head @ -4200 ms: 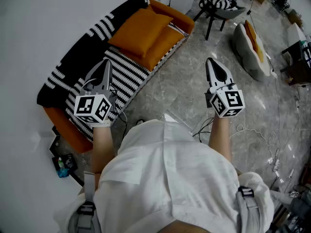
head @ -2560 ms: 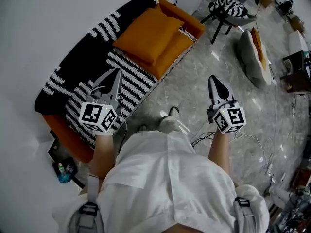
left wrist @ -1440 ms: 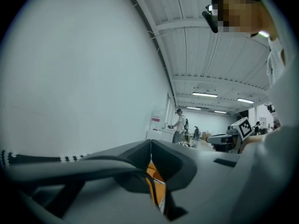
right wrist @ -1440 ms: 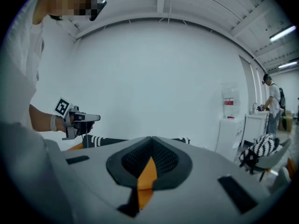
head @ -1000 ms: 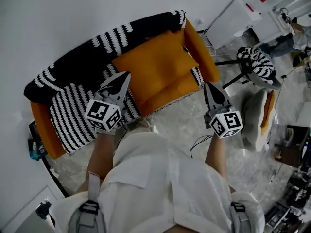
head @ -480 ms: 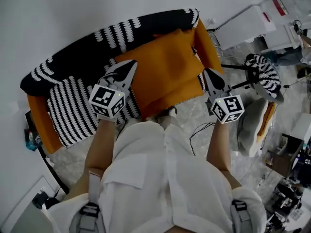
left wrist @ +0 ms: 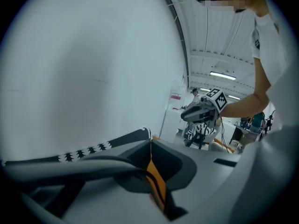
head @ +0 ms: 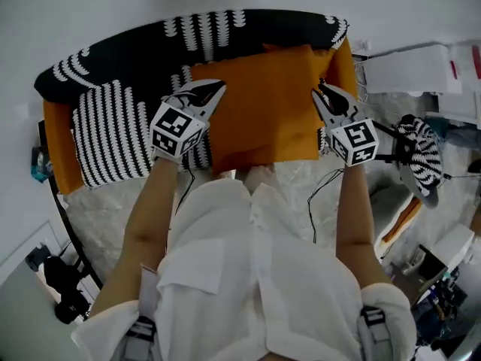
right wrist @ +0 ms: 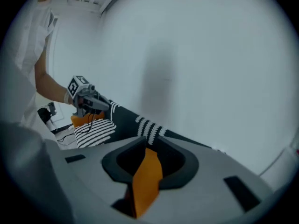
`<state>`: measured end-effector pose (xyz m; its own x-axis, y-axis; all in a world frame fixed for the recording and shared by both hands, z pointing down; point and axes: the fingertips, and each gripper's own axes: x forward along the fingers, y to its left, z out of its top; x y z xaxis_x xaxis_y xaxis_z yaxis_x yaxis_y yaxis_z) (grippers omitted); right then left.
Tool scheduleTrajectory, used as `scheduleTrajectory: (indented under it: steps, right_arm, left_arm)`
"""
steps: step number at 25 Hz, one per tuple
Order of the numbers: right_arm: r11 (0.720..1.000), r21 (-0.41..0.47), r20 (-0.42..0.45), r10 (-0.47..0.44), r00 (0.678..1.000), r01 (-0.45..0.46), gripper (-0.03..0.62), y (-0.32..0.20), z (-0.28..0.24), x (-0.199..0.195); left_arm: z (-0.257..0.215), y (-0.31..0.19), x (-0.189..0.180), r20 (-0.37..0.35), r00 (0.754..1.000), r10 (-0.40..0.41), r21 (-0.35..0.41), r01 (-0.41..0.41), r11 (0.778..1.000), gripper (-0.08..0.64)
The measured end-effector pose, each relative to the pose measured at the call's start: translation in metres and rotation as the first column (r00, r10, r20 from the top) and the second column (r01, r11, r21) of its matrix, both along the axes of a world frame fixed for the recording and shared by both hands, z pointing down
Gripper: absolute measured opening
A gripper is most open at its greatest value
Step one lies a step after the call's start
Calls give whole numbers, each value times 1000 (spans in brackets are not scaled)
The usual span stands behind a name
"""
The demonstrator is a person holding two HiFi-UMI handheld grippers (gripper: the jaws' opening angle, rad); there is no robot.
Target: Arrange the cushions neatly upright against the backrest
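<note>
A big orange cushion (head: 263, 104) lies flat on the sofa seat in the head view, in front of the black-and-white backrest (head: 135, 40). A striped black-and-white cushion (head: 113, 130) lies to its left. My left gripper (head: 216, 89) is at the orange cushion's left edge, jaws shut, and in the left gripper view (left wrist: 150, 146) only a thin orange sliver shows through the slit. My right gripper (head: 322, 95) is at the cushion's right edge. Its jaws are opening, and orange fabric (right wrist: 147, 176) shows in the gap between them (right wrist: 148, 150).
Orange sofa arms stand at the left (head: 56, 145) and the right (head: 342, 66). A white cabinet (head: 409, 70) and a black-and-white stool (head: 421, 153) are to the right. Cables (head: 319, 194) trail on the marble floor by my feet.
The view has swung round to face the sofa squarely. Both grippers have come up to the orange cushion's side edges, and the right jaws have parted a little.
</note>
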<state>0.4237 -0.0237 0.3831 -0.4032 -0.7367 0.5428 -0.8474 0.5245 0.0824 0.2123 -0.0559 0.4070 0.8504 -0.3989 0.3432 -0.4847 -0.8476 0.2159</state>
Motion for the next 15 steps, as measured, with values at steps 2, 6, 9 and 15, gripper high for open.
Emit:
scheduleTrajectory:
  steps: [2,6,9,15]
  right_arm:
    - [993,-58,-49,-104,993,101,99,-13,25,0]
    - [943,-177,-123,-307,944,283,115,-37,77,8]
    - [888,-263,-148,-423,894,377,130,-50,114,13]
    - [769,-407,-184,-598,780,493,187,-72,183,26]
  left_arm:
    - [21,-5,8,51,999,2,-36,0,999,15]
    - [65,-13,36,154,988,26,-109,-9,994,53]
    - [96,-18,52,226,971,72,-150,-38,988,128]
    - [150,-38,70,343,928,143,-188,-82,979,180]
